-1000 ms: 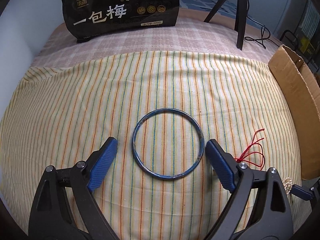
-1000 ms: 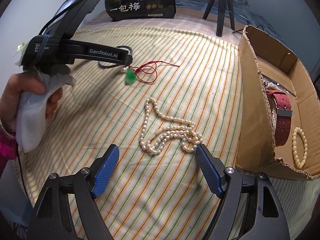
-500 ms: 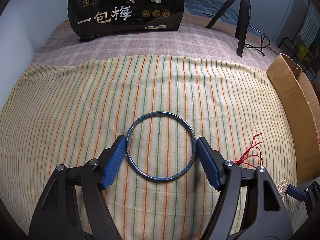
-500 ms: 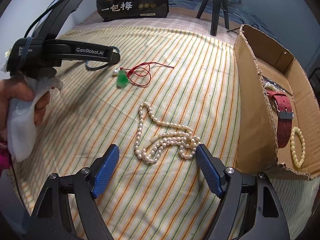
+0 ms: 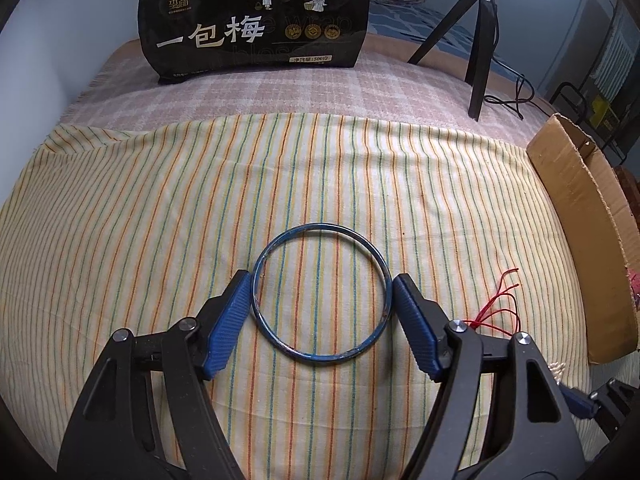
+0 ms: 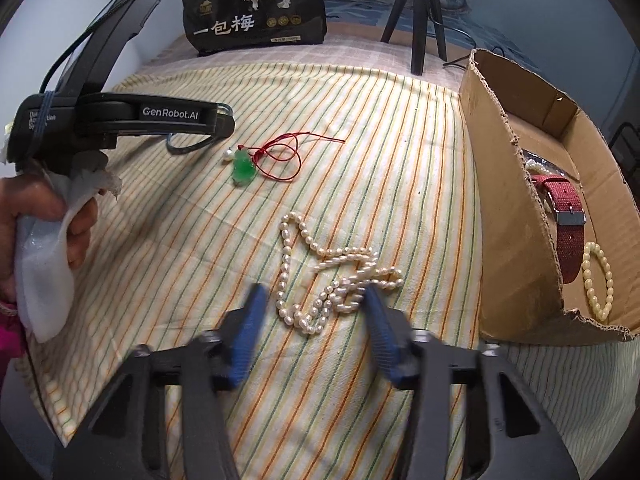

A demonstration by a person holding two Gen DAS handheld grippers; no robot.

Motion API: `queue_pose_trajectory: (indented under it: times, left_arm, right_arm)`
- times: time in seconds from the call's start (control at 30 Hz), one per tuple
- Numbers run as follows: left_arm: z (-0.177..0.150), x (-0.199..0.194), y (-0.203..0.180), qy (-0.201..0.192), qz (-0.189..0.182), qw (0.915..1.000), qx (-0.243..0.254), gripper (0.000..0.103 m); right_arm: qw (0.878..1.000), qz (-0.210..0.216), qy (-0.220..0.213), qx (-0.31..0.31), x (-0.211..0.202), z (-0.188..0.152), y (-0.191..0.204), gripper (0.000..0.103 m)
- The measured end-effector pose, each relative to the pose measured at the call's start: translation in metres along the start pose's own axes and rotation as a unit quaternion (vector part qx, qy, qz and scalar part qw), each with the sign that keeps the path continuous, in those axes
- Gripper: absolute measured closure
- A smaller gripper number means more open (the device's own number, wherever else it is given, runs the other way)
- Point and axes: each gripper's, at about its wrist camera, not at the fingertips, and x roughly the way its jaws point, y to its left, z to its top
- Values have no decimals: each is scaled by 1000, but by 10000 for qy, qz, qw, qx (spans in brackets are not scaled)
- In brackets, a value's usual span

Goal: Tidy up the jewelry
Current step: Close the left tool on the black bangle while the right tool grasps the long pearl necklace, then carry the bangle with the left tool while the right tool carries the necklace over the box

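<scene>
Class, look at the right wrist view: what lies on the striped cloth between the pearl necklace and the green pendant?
Nothing: in the right wrist view, only bare striped cloth separates the pearl necklace from the green pendant on its red cord.

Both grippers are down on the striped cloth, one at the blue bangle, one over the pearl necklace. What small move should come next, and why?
Probably finish the right gripper's squeeze before lifting. Its jaws are closing around the bunched end of the pearl necklace, blurred with motion, and a firm pinch isn't visible yet. The left gripper already has both pads against the blue bangle, so it can wait. The cardboard box on the right looks like the destination.
</scene>
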Motion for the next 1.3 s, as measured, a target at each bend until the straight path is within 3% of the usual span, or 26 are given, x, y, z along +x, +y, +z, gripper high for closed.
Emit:
queue_pose_trajectory:
  times: [0.07, 0.17, 0.63, 1.3]
  left_arm:
    - [0, 0, 0, -3, -27, 10000, -22, 30]
    - [0, -3, 2, -9, -96, 9999, -69, 30]
    - [-3, -22, 4, -95, -257, 9996, -66, 30]
    - [3, -91, -23, -510, -456, 9971, 320, 30]
  right_arm:
    - [10000, 74, 13, 31, 0, 1, -2, 92]
    - [9999, 139, 24, 46, 0, 2, -2, 96]
    - [9991, 391, -170, 49, -19, 3, -1, 97]
    - [9967, 353, -725, 40, -87, 19, -21, 97]
